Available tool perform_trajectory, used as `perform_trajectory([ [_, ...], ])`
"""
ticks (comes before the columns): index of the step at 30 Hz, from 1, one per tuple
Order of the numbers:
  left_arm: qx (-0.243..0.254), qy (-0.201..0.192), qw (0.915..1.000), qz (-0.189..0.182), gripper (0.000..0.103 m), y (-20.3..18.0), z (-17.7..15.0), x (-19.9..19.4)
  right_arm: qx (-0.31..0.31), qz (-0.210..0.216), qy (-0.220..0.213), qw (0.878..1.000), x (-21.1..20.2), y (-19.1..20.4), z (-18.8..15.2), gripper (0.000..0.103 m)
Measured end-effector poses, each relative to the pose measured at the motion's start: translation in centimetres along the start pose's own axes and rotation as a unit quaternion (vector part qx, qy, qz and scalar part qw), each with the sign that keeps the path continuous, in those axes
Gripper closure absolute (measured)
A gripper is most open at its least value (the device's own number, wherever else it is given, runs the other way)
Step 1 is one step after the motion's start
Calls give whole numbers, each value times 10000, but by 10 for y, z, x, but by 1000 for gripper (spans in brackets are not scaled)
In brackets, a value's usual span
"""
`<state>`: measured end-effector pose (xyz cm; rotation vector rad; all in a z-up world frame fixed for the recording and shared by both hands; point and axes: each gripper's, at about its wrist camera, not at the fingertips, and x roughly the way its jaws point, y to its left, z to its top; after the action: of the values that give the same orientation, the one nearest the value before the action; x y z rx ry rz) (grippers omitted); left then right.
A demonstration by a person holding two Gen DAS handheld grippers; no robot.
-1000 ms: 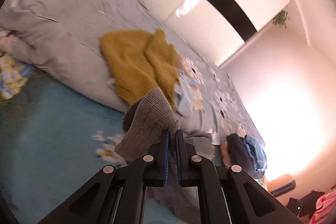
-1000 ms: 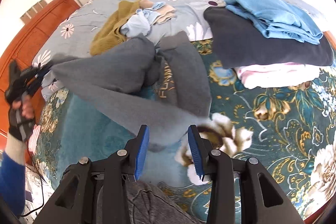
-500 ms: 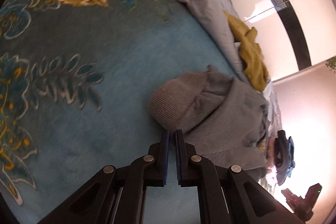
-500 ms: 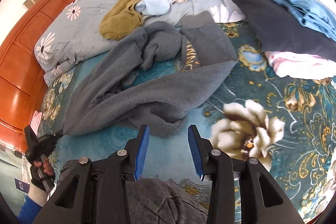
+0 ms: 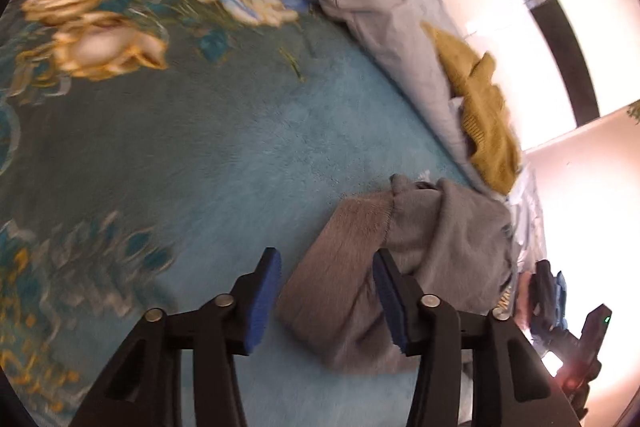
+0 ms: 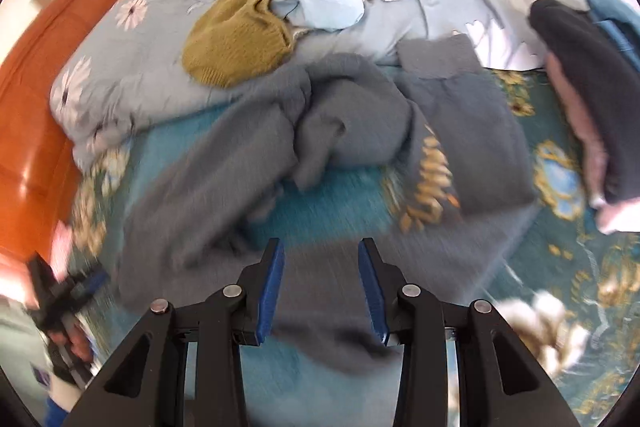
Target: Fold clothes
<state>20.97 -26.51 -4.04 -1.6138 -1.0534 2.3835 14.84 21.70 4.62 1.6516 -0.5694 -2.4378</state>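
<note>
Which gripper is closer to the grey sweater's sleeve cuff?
The left gripper: the ribbed cuff lies between its open fingers. The right gripper hovers open over the grey sweater body, farther off.

The grey sweatshirt (image 6: 248,163) is soft matt fleece with a ribbed knit cuff (image 5: 352,227) and gold printed lettering (image 6: 432,183). At its 11 o'clock lies a mustard sweater (image 6: 240,27) of coarse, chunky knit. The teal blanket (image 5: 192,163) looks plush and short-piled; the pale quilt (image 6: 132,75) is smooth, creased cotton. The headboard (image 6: 36,95) is glossy varnished wood. Both grippers' fingers (image 6: 272,291) are matt black plastic with blue pads
</note>
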Motion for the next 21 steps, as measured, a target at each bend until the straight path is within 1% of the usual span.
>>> perform_trajectory([
  [4,-150,420,9989,170,49,-2,8,33,689,493,-3,9964,30,3,28,55],
  [5,-192,447,9987,130,48,-2,9,36,697,550,-10,9960,37,8,36,54],
  [7,-259,462,9986,22,39,-4,12,40,602,606,-6,9963,54,20,52,50],
  [8,-277,465,9985,-28,39,-5,14,42,544,592,18,9968,63,26,61,49],
  [11,-356,528,9979,-108,36,-9,16,46,667,460,-28,9967,87,35,86,48],
  [13,-411,573,9974,-157,34,-11,17,48,949,507,-109,9941,98,35,100,47],
  [15,-466,619,9968,-205,34,-14,18,51,1317,518,41,9899,113,32,110,45],
  [18,-548,688,9957,-277,33,-17,20,54,1727,345,287,9839,131,28,115,46],
  [19,-576,711,9953,-302,35,-19,20,56,1802,309,355,9825,134,28,115,50],
  [20,-551,670,9957,-322,35,-23,20,53,1846,302,410,9815,136,28,114,69],
  [21,-505,602,9963,-341,35,-29,20,49,1848,320,441,9813,135,28,113,93],
])
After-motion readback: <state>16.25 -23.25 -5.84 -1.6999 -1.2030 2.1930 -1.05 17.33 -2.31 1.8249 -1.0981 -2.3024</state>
